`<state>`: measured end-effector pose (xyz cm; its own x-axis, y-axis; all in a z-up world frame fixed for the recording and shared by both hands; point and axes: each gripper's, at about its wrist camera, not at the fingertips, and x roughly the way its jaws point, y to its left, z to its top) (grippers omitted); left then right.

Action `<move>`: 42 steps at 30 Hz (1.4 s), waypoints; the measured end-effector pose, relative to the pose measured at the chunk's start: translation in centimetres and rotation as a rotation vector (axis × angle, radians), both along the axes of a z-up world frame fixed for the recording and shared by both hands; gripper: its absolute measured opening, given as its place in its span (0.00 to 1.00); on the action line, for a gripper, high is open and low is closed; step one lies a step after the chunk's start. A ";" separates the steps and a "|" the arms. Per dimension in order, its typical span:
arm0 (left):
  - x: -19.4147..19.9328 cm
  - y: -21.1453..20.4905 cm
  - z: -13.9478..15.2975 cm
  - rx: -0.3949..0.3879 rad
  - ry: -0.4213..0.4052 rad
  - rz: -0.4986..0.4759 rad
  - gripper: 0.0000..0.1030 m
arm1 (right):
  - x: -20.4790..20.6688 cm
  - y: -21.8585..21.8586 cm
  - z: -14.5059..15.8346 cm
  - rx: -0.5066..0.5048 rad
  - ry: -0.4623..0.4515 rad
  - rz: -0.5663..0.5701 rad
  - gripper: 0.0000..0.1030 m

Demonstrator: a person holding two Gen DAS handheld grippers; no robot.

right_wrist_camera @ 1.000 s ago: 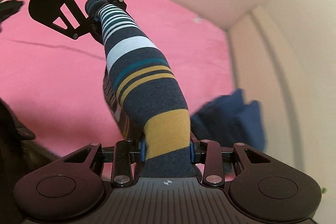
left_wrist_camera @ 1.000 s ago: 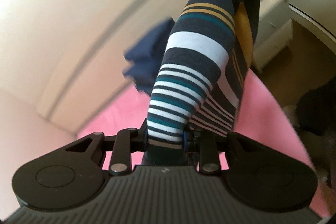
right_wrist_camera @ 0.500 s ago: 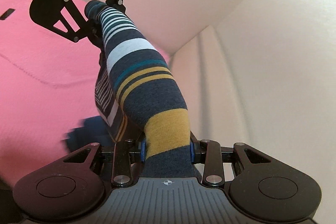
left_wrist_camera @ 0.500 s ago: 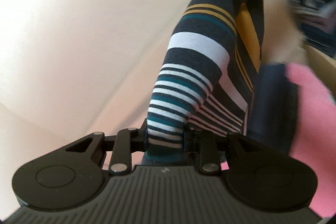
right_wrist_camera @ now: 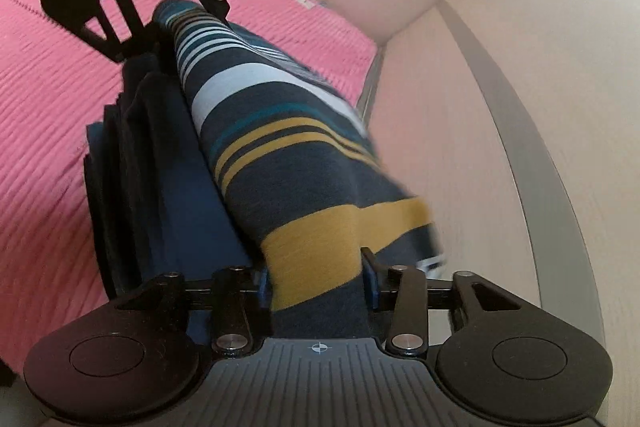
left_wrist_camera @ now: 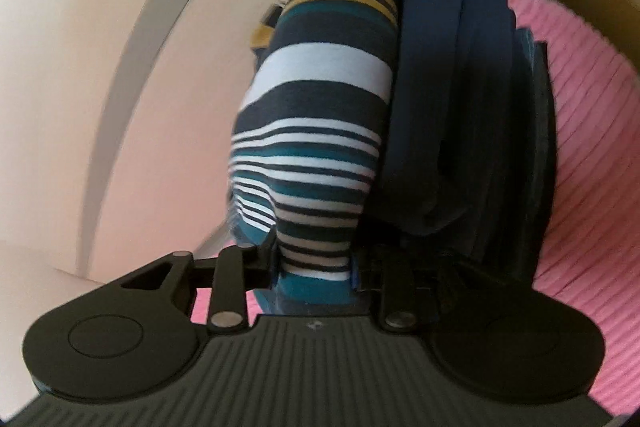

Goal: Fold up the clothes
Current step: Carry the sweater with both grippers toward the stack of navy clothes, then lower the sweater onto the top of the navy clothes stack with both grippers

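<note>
Both grippers clamp the striped garment (left_wrist_camera: 320, 131): left gripper (left_wrist_camera: 314, 267) the teal end, right gripper (right_wrist_camera: 318, 275) the yellow band. Folded navy clothes (right_wrist_camera: 160, 187) lie touching beside it on pink bedding (right_wrist_camera: 44, 107).

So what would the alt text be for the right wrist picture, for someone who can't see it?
A folded striped garment is stretched between two black grippers, the right gripper in the foreground clamping its mustard band and the left gripper holding the far end. Beside it lies a stack of navy clothes on a pink bedspread.
</note>
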<state>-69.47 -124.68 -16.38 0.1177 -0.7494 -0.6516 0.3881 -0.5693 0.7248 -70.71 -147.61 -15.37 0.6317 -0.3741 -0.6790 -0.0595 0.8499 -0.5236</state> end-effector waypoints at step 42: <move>0.4 2.3 -0.8 -0.052 0.012 0.037 0.29 | 1.7 4.0 -3.0 -0.017 0.053 -0.108 0.47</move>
<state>-69.02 -122.43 -17.15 0.1382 -0.7774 -0.6137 0.4174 -0.5162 0.7479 -69.02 -143.57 -18.34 0.5504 -0.4499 -0.7033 0.0037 0.8437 -0.5369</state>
